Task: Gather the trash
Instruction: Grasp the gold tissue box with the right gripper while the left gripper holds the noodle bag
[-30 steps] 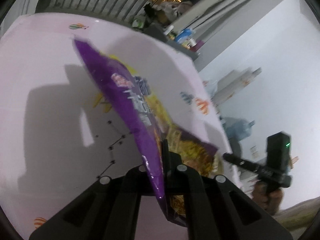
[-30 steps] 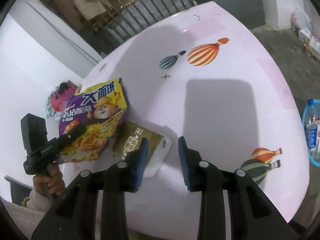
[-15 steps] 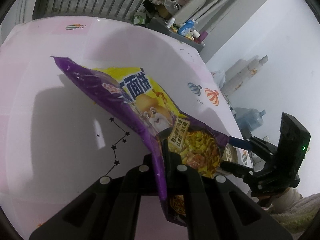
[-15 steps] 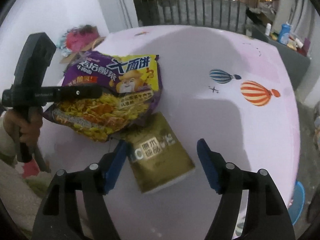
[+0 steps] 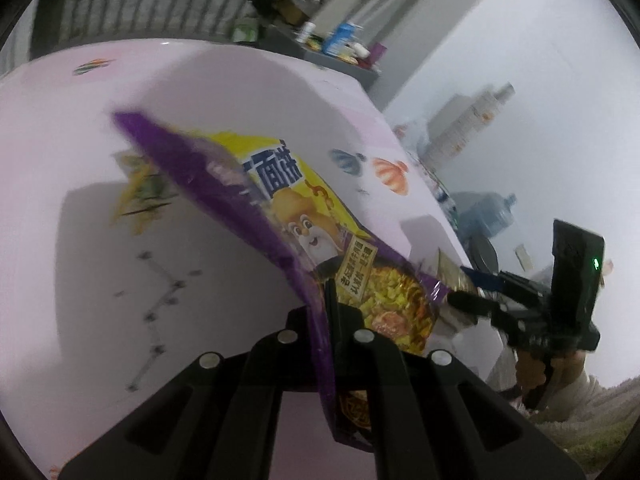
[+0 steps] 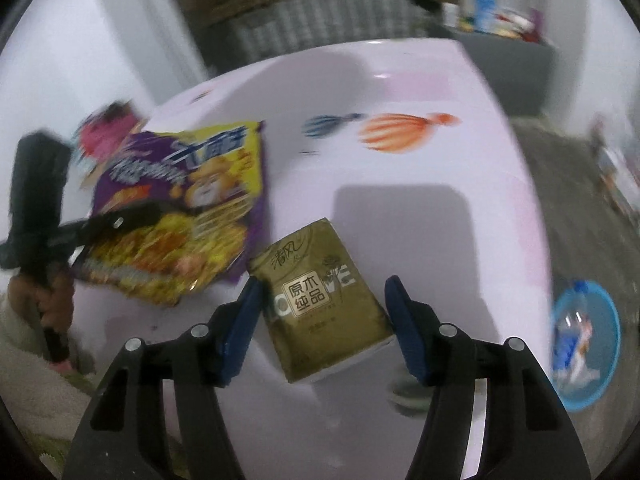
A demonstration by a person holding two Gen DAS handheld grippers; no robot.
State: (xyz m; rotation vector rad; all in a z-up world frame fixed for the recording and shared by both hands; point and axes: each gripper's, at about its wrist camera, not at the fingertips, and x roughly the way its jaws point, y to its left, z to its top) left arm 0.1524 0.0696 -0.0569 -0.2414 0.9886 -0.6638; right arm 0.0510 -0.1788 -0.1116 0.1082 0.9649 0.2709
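Note:
My left gripper (image 5: 326,300) is shut on a purple and yellow noodle wrapper (image 5: 280,208) and holds it above the pink table (image 5: 80,160). The wrapper also shows in the right wrist view (image 6: 180,208), with the left gripper (image 6: 120,220) clamped on its left edge. My right gripper (image 6: 324,304) is open, its blue pads on either side of a gold tissue pack (image 6: 320,296) lying on the table. The right gripper also shows in the left wrist view (image 5: 472,292), next to the wrapper's lower corner.
The pink table (image 6: 440,152) has balloon prints (image 6: 400,130). A blue basin with a bottle (image 6: 584,336) sits on the floor at the right. A grey shelf with bottles (image 6: 500,28) stands at the back. A small yellow wrapper (image 5: 140,188) lies on the table behind the purple one.
My right gripper has moved forward so its open pads now straddle the gold tissue pack. My left gripper still holds the noodle wrapper, shifted slightly.

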